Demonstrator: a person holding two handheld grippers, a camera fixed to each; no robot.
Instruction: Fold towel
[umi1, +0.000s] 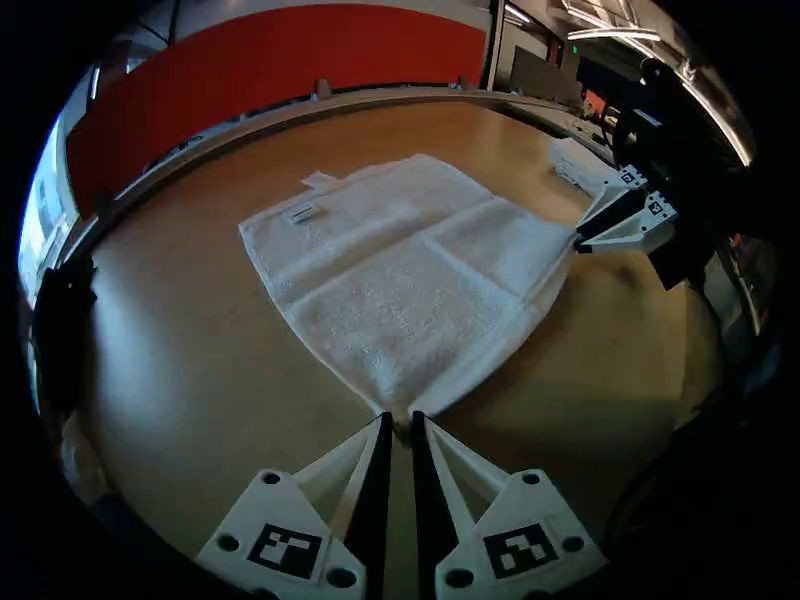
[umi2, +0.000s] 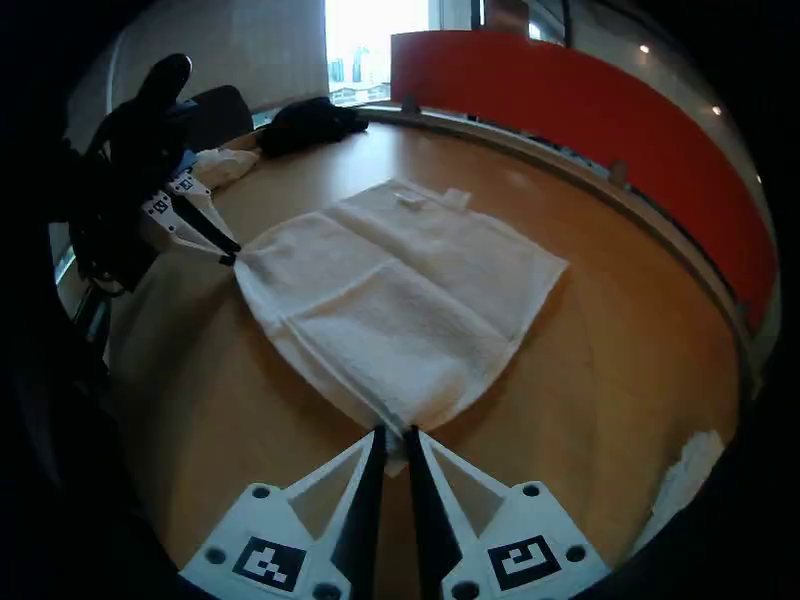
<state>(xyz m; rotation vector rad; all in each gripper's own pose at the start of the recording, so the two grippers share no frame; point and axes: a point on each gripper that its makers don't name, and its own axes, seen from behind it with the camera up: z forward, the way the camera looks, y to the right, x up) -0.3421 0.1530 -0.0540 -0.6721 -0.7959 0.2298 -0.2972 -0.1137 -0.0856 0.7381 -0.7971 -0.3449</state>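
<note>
A white towel lies spread on the round wooden table, with its near part doubled over and a small label near its far edge. My left gripper is shut on the towel's nearest corner. In the right gripper view the towel spreads away from my right gripper, which is shut on another corner. Each gripper also appears farther off in the other's view: the right gripper pinches a towel corner at the right, and the left gripper pinches one at the left, held by a dark-sleeved hand.
A red partition runs along the table's far edge. A folded white cloth lies behind the right gripper. Another white cloth and a black bundle sit near the window side. The table's rim curves close on the right.
</note>
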